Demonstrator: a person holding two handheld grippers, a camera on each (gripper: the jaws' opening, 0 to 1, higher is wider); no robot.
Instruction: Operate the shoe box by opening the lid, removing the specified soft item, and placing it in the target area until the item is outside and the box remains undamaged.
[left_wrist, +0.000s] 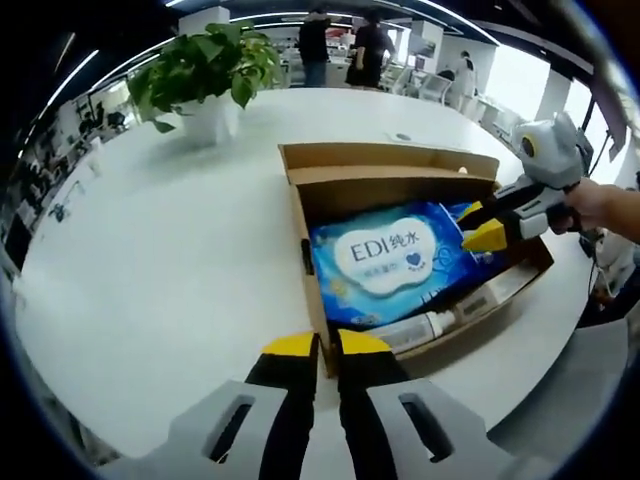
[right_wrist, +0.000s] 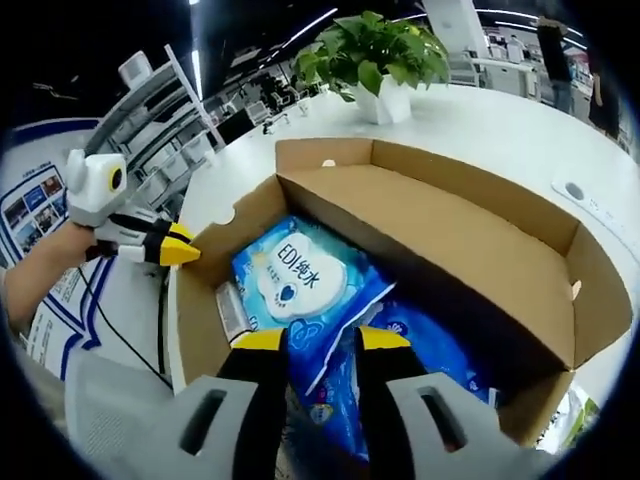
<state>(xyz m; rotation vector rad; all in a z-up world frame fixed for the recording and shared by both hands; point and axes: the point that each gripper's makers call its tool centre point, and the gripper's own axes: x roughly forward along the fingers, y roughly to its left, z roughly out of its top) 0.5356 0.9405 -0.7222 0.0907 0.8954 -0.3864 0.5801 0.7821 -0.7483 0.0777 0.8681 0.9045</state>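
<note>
The shoe box (left_wrist: 395, 180) sits open on the white desk (left_wrist: 150, 260), its lid flap standing up along the far side. Inside lies the soft item — a blue wet-wipe pack (left_wrist: 395, 258) with a white cloud-shaped label reading "EDI" and Chinese characters beside it; the smaller blue print beneath is too fine to read. A white tube-like thing (left_wrist: 425, 327) lies along the box's near wall, partly hidden by the cardboard, and its label cannot be made out.

In the right gripper view the pack (right_wrist: 300, 275) rests on other blue packaging (right_wrist: 430, 345), whose lower part is cut off behind the right tool (right_wrist: 322, 340). That tool hangs over the pack inside the box, jaws apart with the pack's edge between them; whether they pinch it cannot be told.

The left tool (left_wrist: 318, 345) sits at the box's near corner, jaws nearly together on either side of the cardboard wall — contact is unclear.

Beyond the box stands a potted plant (left_wrist: 205, 70); people (left_wrist: 340, 45) stand far behind it.
</note>
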